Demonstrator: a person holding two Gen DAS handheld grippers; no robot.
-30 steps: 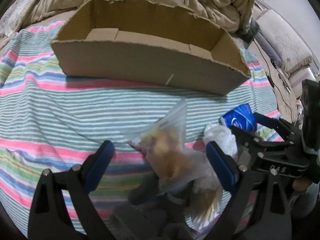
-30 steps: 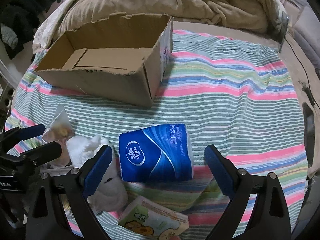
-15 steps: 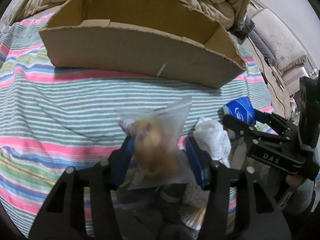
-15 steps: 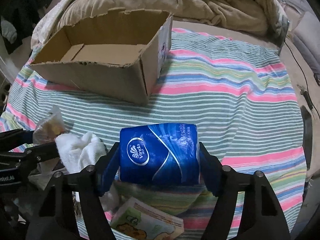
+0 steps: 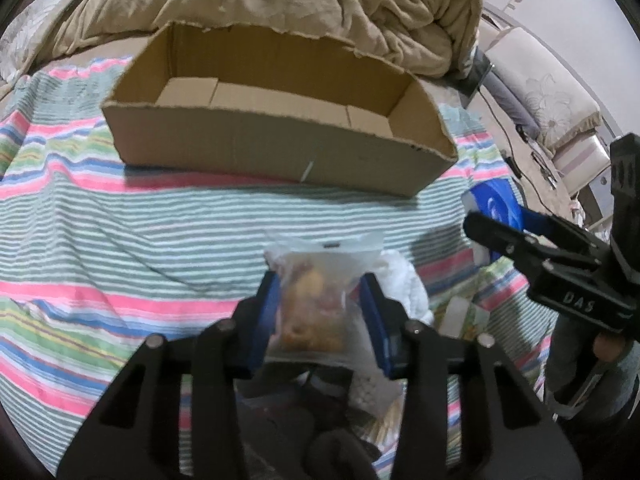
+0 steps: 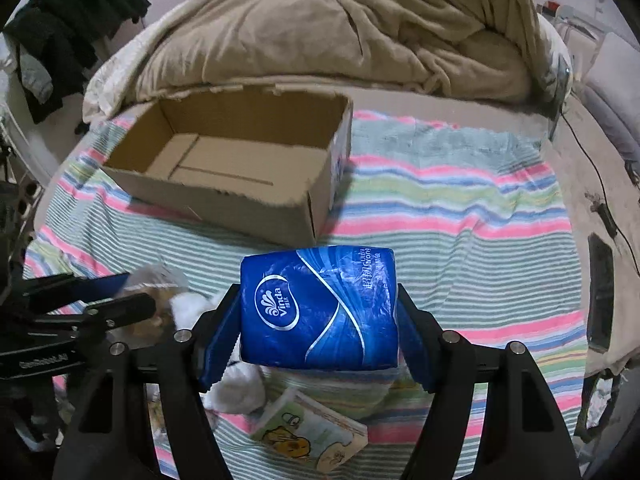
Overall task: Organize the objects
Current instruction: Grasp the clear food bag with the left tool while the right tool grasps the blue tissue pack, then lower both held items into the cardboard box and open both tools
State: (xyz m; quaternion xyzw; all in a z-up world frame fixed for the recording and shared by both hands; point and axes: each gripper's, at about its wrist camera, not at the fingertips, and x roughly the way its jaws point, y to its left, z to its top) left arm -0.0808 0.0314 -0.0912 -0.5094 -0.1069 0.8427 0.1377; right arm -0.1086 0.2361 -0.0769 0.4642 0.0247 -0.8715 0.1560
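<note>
Our left tongs point(image 5: 320, 312) are closing on a clear snack bag point(image 5: 316, 304); our right tongs point(image 6: 318, 328) clamp the blue tissue pack point(image 6: 320, 308), both bound for the cardboard box point(image 6: 256, 204) ahead.

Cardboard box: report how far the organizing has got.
Nothing is packed yet: the cardboard box shows only bare floor. In hand: the left tongs are closing on a clear snack bag; the right tongs clamp the blue tissue pack. Left on the striped sheet: white cloth and a cartoon-printed packet.
</note>
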